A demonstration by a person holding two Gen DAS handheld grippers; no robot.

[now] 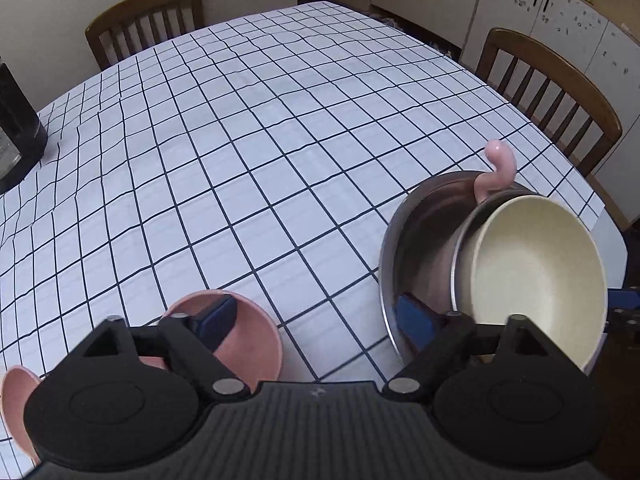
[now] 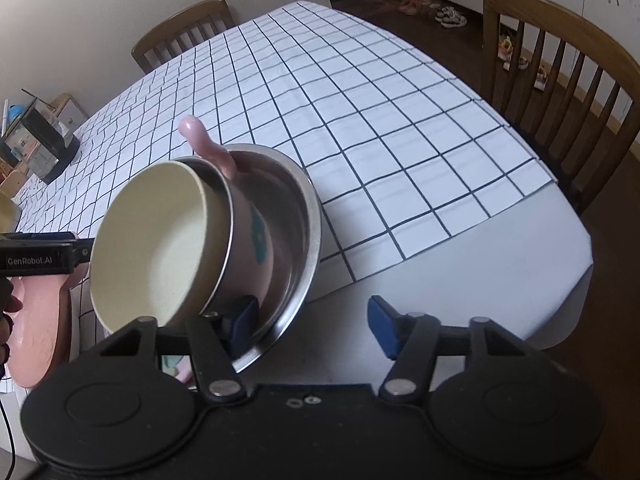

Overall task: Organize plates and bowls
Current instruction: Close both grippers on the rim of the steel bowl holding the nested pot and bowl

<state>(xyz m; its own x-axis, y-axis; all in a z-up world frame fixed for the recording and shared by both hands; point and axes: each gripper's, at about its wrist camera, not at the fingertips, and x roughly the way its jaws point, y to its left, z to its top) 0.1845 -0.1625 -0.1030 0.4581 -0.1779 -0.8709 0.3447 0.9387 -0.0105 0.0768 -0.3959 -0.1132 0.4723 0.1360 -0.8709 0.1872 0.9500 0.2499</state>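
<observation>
The table [image 1: 280,140], under a white grid-check cloth, is carrying everything. A steel bowl [image 2: 300,248] is tilting steeply near the table's right edge, with a pink-sided, cream-lined bowl [image 2: 160,248] nesting inside it and a pink handle [image 2: 200,140] sticking up behind. A pink bowl [image 1: 256,344] is sitting on the cloth just ahead of the left gripper [image 1: 316,322], whose jaws are standing wide apart, its right pad inside the steel bowl's rim. The right gripper [image 2: 312,320] is likewise spread wide, its left pad lying against the steel bowl's inner wall, clamping nothing.
</observation>
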